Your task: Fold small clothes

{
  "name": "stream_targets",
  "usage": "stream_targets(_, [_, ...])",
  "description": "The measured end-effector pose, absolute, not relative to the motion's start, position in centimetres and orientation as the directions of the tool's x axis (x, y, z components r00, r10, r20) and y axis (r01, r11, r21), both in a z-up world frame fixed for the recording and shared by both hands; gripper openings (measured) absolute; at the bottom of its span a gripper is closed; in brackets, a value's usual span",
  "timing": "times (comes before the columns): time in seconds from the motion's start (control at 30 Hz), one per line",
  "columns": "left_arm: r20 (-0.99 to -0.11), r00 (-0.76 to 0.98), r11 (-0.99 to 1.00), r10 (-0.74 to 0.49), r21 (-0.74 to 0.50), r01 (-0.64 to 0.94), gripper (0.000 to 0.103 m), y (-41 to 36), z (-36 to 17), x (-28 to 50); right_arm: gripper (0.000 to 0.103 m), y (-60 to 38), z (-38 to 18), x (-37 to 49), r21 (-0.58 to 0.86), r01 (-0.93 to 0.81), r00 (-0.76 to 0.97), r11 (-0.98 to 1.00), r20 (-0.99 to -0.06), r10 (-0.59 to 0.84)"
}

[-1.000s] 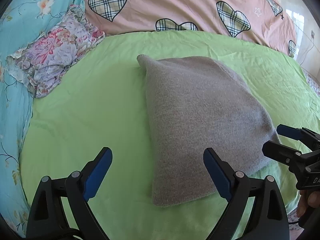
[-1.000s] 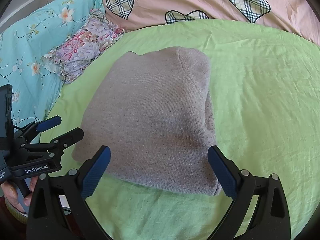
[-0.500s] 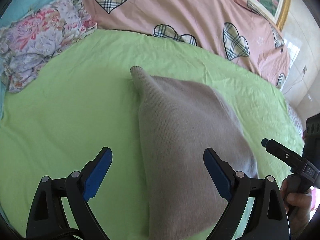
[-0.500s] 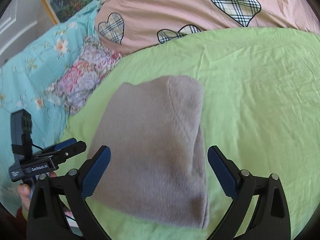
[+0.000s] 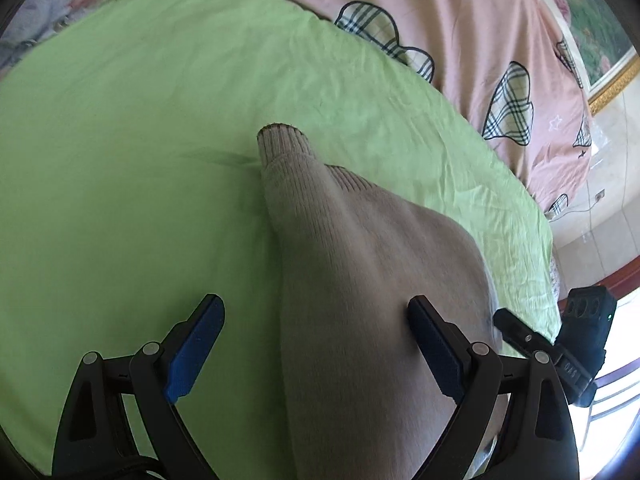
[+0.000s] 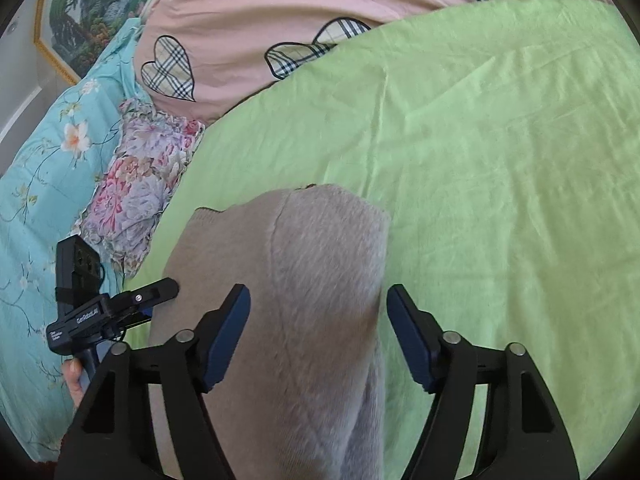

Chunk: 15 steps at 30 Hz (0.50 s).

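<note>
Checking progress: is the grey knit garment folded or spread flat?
Folded: the grey knit garment lies as a compact doubled bundle on the green sheet, with stacked layers along its right edge.

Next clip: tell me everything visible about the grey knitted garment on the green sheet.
The knitted garment is grey-beige, soft and fuzzy, with a ribbed cuff or end pointing away from the cameras and a seam running along it in the right wrist view. It lies folded into a thick bundle on the green sheet. The open left tongs and open right tongs both straddle its near part; whether their pads touch the knit cannot be told.
</note>
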<state>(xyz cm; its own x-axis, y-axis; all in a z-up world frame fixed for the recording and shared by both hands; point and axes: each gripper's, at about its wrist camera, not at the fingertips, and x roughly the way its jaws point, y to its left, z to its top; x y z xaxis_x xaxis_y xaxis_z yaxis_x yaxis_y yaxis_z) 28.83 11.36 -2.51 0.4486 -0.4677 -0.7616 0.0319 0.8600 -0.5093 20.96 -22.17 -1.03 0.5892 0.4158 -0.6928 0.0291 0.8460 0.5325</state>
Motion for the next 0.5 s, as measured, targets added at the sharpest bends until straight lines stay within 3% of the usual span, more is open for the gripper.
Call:
stream_targets(0.03, [-0.759,0.447,0.857,-0.473,-0.515,0.034,0.082,11.4,-2.9,29.5,0.055,-22.0,-1.4,21.3,0.535,0.023,0.581,0.844,-0.695,0.425])
stream_targets(0.07, [-0.752,0.452,0.855,-0.48,-0.517,0.045,0.048,11.3,-3.2,30.2,0.045,-21.9,-1.7,21.5,0.538,0.012,0.577,0.843,-0.692,0.434])
stream_targets(0.1, [-0.73,0.448,0.836,-0.516,-0.544,0.076,0.027,11.2,-3.3,30.8,0.035,-21.7,-1.8,21.7,0.539,-0.005,0.58,0.842,-0.684,0.442])
stream_targets(0.17, [-0.723,0.488,0.85,-0.489,-0.52,0.082,0.008,11.0,-2.3,31.0,0.019,-21.7,-1.3,21.7,0.552,-0.027,0.599,0.834,-0.658,0.455])
stream_targets(0.3, [-0.697,0.579,0.888,-0.422,-0.446,0.11,0.005,11.0,-0.3,30.4,0.015,-21.3,1.5,20.8,0.569,-0.109,0.669,0.815,-0.564,0.483])
stream_targets(0.5, [-0.748,0.578,0.931,-0.327,-0.359,0.061,0.002,11.0,-2.6,31.6,0.015,-21.1,-2.4,22.5,0.523,-0.015,0.619,0.852,-0.664,0.419])
